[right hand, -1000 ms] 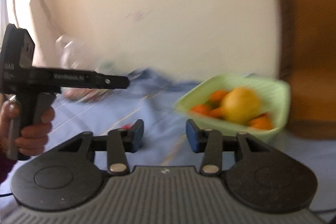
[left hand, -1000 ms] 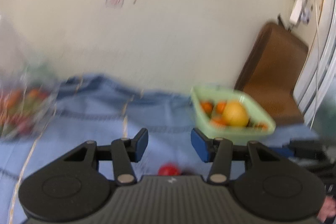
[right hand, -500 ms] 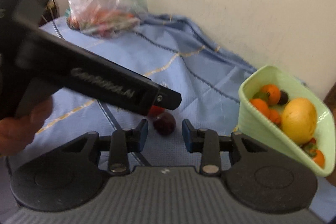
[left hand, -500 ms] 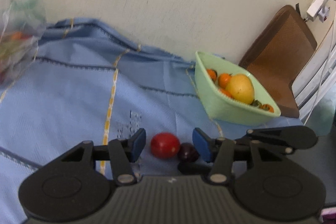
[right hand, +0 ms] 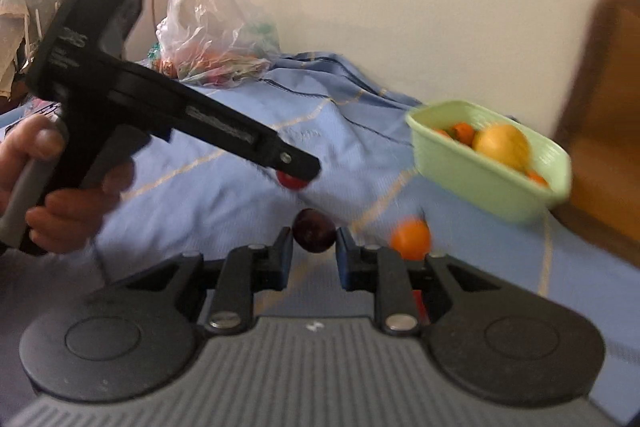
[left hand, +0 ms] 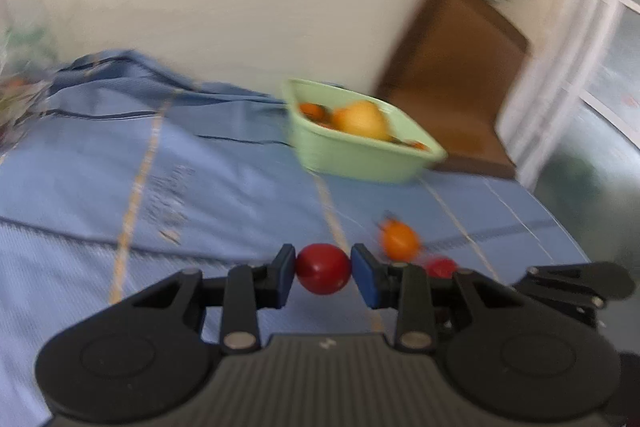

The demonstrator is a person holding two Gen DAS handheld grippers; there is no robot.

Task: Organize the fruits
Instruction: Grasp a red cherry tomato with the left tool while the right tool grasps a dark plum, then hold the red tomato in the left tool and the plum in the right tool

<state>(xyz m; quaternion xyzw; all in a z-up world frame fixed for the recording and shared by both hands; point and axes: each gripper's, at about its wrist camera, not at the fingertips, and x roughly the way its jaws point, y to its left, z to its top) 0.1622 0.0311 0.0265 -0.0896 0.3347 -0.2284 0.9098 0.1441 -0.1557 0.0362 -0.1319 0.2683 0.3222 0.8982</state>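
My left gripper [left hand: 323, 271] is shut on a red round fruit [left hand: 323, 269], held above the blue cloth. My right gripper [right hand: 314, 250] is shut on a dark purple fruit [right hand: 314, 235]. The left gripper [right hand: 296, 163] also shows from the side in the right wrist view, with the red fruit [right hand: 291, 180] at its tip. A green basket [left hand: 360, 151] holds a big yellow fruit [left hand: 362, 119] and several small orange ones; it also shows in the right wrist view [right hand: 492, 171]. An orange fruit [left hand: 400, 239] and a small red fruit [left hand: 440, 267] lie on the cloth.
A blue cloth [left hand: 180, 179] covers the surface. A clear plastic bag of fruit [right hand: 212, 39] sits at the back left by the wall. A brown chair [left hand: 460, 75] stands behind the basket. The right gripper's body [left hand: 576, 283] shows at lower right.
Both grippers have closed on their fruits, left on the red one and right on the dark purple one, and lifted them. The views have tilted up toward the basket.
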